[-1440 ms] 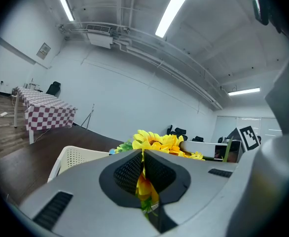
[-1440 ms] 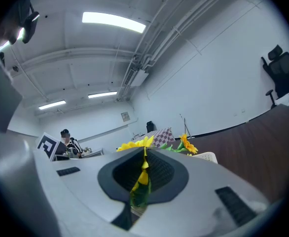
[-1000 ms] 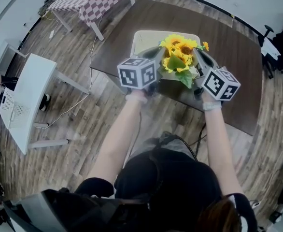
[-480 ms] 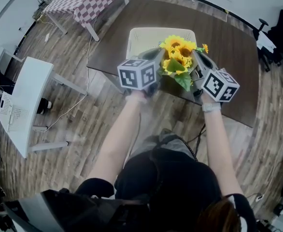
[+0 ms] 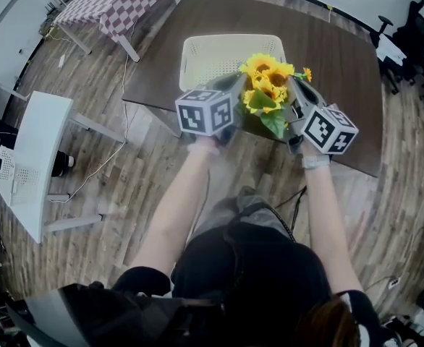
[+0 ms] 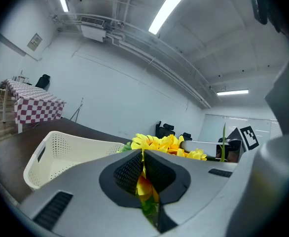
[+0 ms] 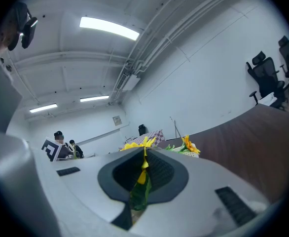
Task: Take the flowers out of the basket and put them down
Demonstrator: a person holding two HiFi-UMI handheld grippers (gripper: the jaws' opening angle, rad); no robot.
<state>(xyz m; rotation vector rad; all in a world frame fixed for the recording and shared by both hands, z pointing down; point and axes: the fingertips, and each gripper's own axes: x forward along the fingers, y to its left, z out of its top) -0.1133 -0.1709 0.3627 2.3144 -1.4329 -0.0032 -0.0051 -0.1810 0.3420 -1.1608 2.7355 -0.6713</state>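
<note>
the flowers (image 5: 268,92), a light, floppy, probably artificial bunch, hang over the counter's (image 5: 342,63) near edge, clear of the basket (image 5: 205,60), with left tongs (image 6: 143,169) and right tongs (image 7: 143,174) each clamped on petals and leaves, though the stems would hold firmer.

The basket (image 5: 219,56) is matt cream plastic, pierced with small holes. The flowers (image 5: 268,85) look like matt cloth or plastic. The surface (image 5: 342,56) is dark, matt wood grain, and the floor (image 5: 147,172) is paler wood planks. The left tongs (image 6: 143,174) and right tongs (image 7: 143,174) are smooth grey plastic with black ribbed pads (image 6: 128,171).
</note>
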